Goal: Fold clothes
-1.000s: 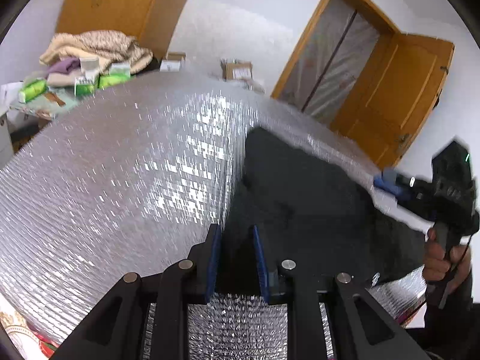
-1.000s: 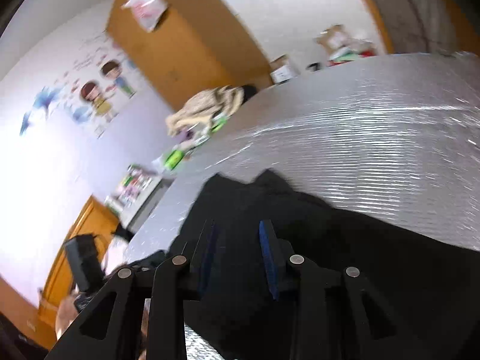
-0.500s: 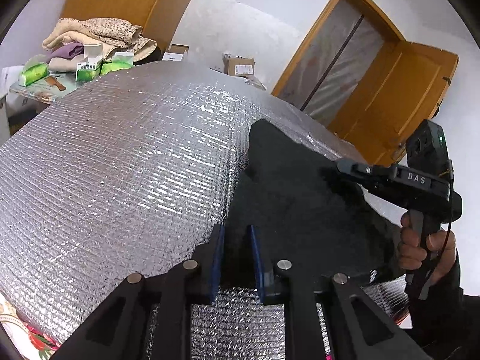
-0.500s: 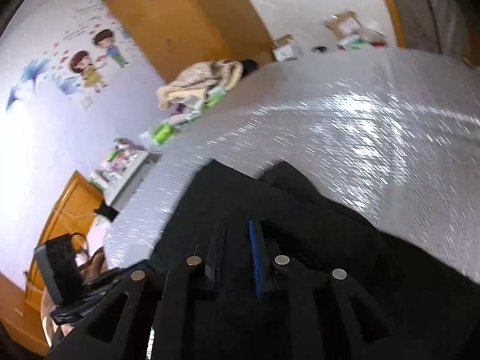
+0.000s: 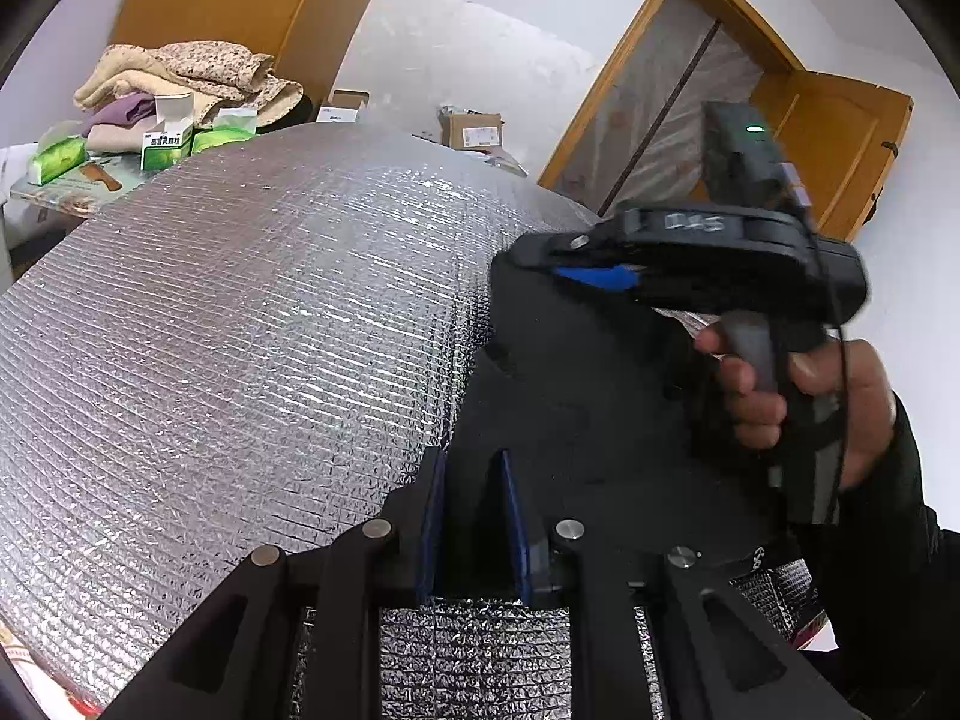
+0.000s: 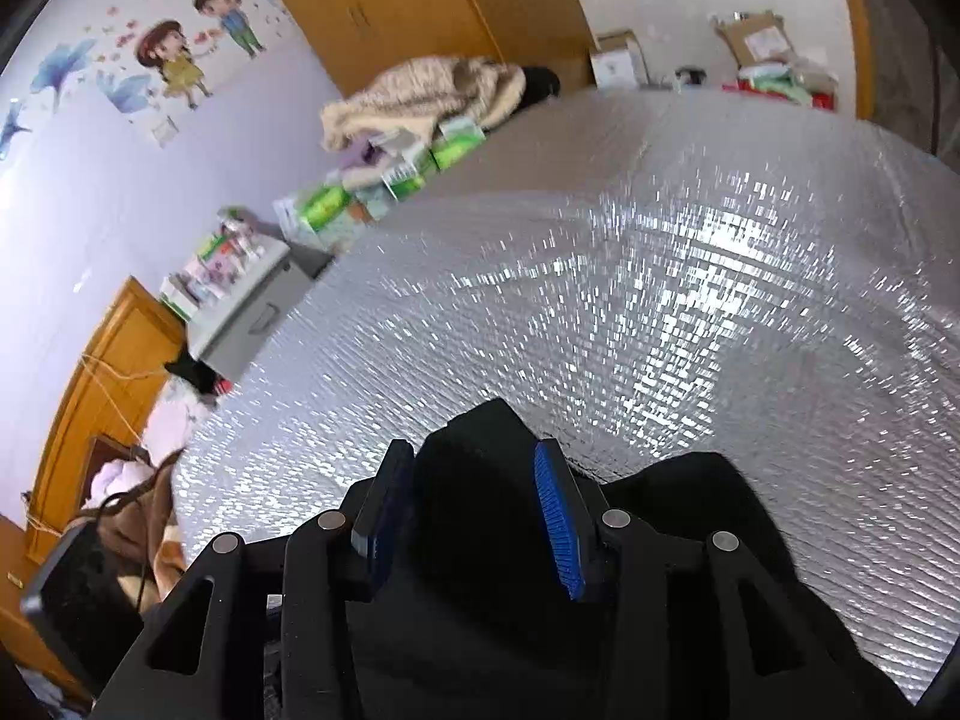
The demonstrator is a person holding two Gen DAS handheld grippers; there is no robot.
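Your left gripper (image 5: 471, 462) sits low at the near edge of the black garment (image 5: 576, 420), which lies spread on the silver foil mat (image 5: 240, 330). Its blue pads (image 5: 433, 504) stand a little apart with dark cloth between them, but you cannot tell from this angle whether they pinch it.

Your right gripper (image 6: 474, 468) is over the far corner of the garment (image 6: 480, 570). Its jaws are opening, with a raised fold of the cloth between them and clear gaps at both pads (image 6: 555, 510), so nothing is clamped there. From the left wrist view, your right hand (image 5: 804, 402) holds that gripper (image 5: 540, 258) by its grip, fingers pointing left across the cloth.

Beyond the mat (image 6: 660, 300) are a heap of blankets (image 5: 186, 75) and green boxes (image 5: 60, 156).
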